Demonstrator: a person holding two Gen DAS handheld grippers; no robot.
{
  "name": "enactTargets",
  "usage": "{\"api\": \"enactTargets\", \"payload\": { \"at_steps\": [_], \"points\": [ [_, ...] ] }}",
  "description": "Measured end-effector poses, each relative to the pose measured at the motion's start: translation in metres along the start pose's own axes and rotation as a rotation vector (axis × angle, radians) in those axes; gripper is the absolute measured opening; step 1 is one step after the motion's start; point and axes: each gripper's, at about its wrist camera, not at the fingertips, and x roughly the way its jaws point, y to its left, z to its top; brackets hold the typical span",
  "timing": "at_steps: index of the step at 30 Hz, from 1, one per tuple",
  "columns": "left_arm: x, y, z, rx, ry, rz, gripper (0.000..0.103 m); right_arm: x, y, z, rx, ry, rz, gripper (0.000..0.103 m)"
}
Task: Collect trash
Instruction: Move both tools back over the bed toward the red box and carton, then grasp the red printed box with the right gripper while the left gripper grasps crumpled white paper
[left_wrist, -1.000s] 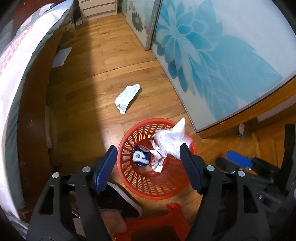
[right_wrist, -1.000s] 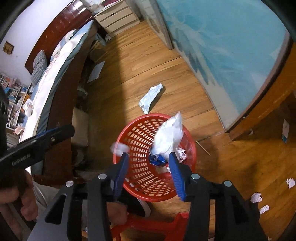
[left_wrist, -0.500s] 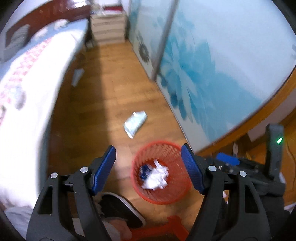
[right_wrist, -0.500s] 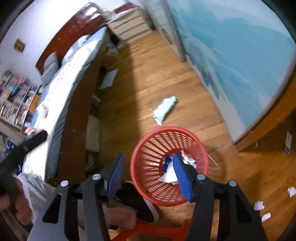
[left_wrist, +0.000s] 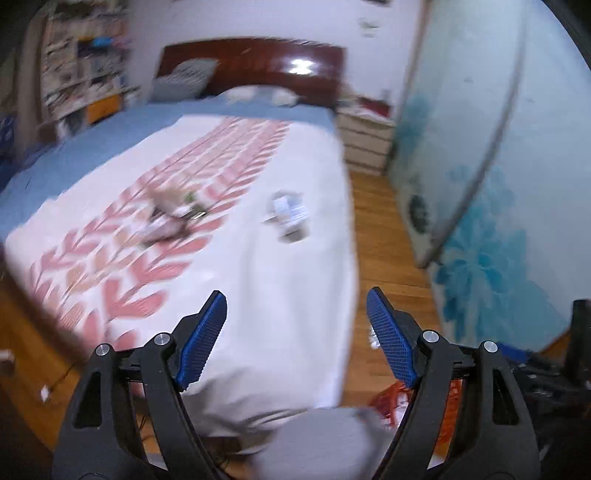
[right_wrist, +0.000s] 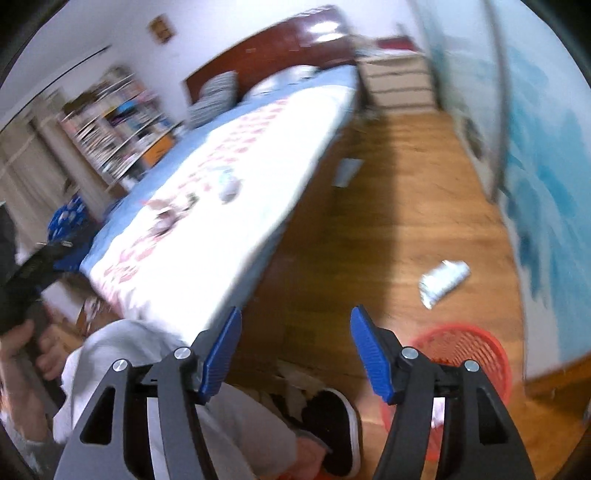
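Both views are blurred by motion. My left gripper (left_wrist: 295, 310) points over the bed (left_wrist: 258, 295), its jaws opening with nothing between them. On the bedspread lie a small crumpled wrapper (left_wrist: 286, 216) and a darker clump of litter (left_wrist: 173, 218). My right gripper (right_wrist: 295, 328) hangs above the wooden floor beside the bed (right_wrist: 207, 236), jaws opening and empty. The red trash basket (right_wrist: 461, 347) stands at lower right, partly behind the right finger; its rim (left_wrist: 388, 402) peeks into the left wrist view. A crumpled silver-white wrapper (right_wrist: 443, 282) lies on the floor beyond the basket.
A person's grey trouser leg (right_wrist: 229, 424) and black shoe (right_wrist: 332, 421) fill the bottom. A hand (right_wrist: 18, 354) holds the other gripper at left. A blue flowered sliding door (right_wrist: 546, 184), a white drawer unit (right_wrist: 399, 85), bookshelves (right_wrist: 118, 122) and a sheet of paper (right_wrist: 347, 171) surround the floor strip.
Both grippers rose and swung away from the basket toward the bed. The white bag that hung over the basket now lies inside it. Both pairs of jaws stand wider.
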Motion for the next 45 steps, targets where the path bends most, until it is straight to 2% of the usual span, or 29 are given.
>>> {"api": "enactTargets", "payload": {
  "at_steps": [3,10,13,16,20,23,26,27,28,29,31,35,41,43,45],
  "points": [
    [0.0,0.032,-0.007,-0.063,0.003,0.021,0.078,0.018,0.039,0.019,-0.066,0.008,0.038,0.064],
    [-0.009,0.081,-0.023,-0.075,0.038,0.079,0.078,0.092,0.148,0.094,-0.308,0.035,0.082,0.065],
    [-0.012,0.105,-0.026,-0.13,0.035,0.058,0.078,0.14,0.199,0.139,-0.364,0.083,0.131,0.065],
    [-0.018,0.123,-0.026,-0.217,-0.001,-0.017,0.078,0.191,0.251,0.179,-0.452,0.091,0.147,0.065],
    [-0.012,0.13,-0.031,-0.237,0.024,-0.01,0.078,0.278,0.326,0.215,-0.589,0.115,0.081,0.065],
    [-0.009,0.134,-0.032,-0.253,0.031,-0.024,0.078,0.341,0.361,0.218,-0.679,0.148,-0.013,0.065],
    [-0.005,0.136,-0.031,-0.263,0.044,-0.032,0.078,0.389,0.377,0.213,-0.725,0.186,-0.104,0.065],
    [-0.004,0.136,-0.03,-0.259,0.042,-0.035,0.078,0.408,0.377,0.211,-0.709,0.218,-0.125,0.063],
    [-0.002,0.137,-0.03,-0.254,0.05,-0.029,0.078,0.419,0.377,0.209,-0.676,0.241,-0.115,0.046],
    [-0.001,0.138,-0.03,-0.253,0.057,-0.019,0.078,0.424,0.373,0.206,-0.625,0.268,-0.091,0.035],
    [0.001,0.143,-0.029,-0.266,0.057,-0.02,0.078,0.422,0.368,0.208,-0.563,0.256,-0.052,0.031],
    [0.001,0.152,-0.031,-0.294,0.061,-0.023,0.078,0.392,0.36,0.213,-0.56,0.214,-0.007,0.027],
    [0.006,0.155,-0.029,-0.33,0.063,-0.027,0.078,0.277,0.318,0.236,-0.474,0.045,0.131,0.027],
    [0.014,0.154,-0.023,-0.306,0.072,-0.011,0.078,0.231,0.294,0.233,-0.453,0.0,0.177,0.027],
    [0.028,0.153,-0.01,-0.262,0.082,0.037,0.078,0.193,0.263,0.22,-0.419,-0.02,0.22,0.027]
  ]
}}
